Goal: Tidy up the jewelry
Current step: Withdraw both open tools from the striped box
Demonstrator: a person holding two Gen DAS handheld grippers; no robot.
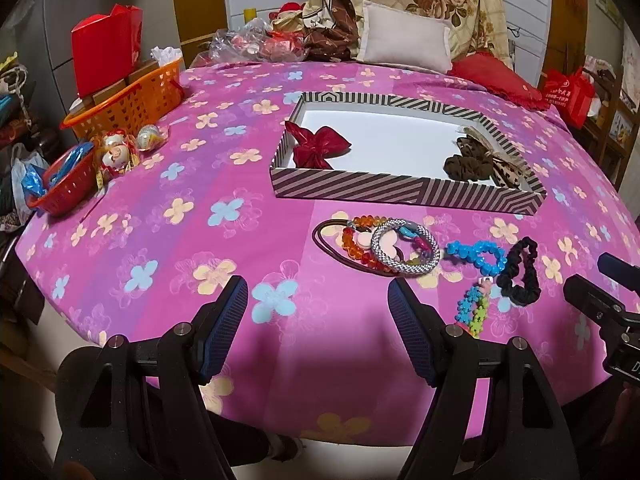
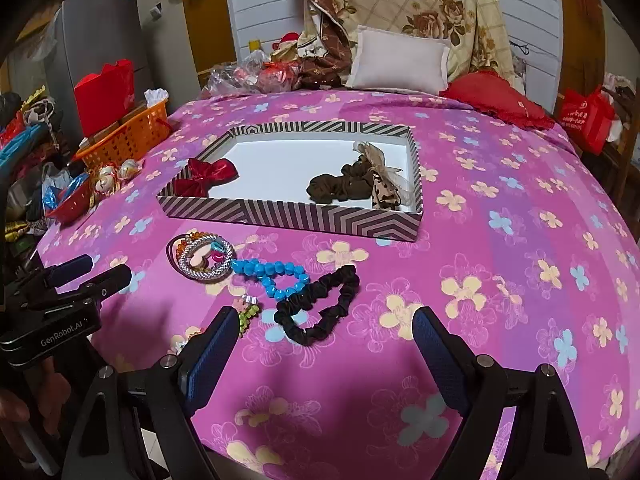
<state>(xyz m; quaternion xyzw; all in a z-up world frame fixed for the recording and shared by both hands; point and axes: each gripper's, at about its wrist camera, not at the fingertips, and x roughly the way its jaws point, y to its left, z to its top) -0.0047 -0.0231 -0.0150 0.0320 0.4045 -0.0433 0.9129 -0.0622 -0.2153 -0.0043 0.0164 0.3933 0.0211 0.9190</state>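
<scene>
Both tools, left tool (image 1: 318, 300) and right tool (image 2: 326, 332), hang empty with fingers apart. The black scrunchie (image 2: 320, 306) lies on the bed at 12 o'clock of the right tool, touching the blue bead bracelet (image 2: 276, 276); a grab may snag both. The striped tray (image 2: 320, 216) sits beyond.

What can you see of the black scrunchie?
The black scrunchie is a thin, ruffled fabric loop, slack and pulled into a rough heart shape, lying flat on the pink floral bedspread. It sits outside the striped box, beside the blue bead bracelet, just ahead of the open right gripper. Nothing grips it.
</scene>
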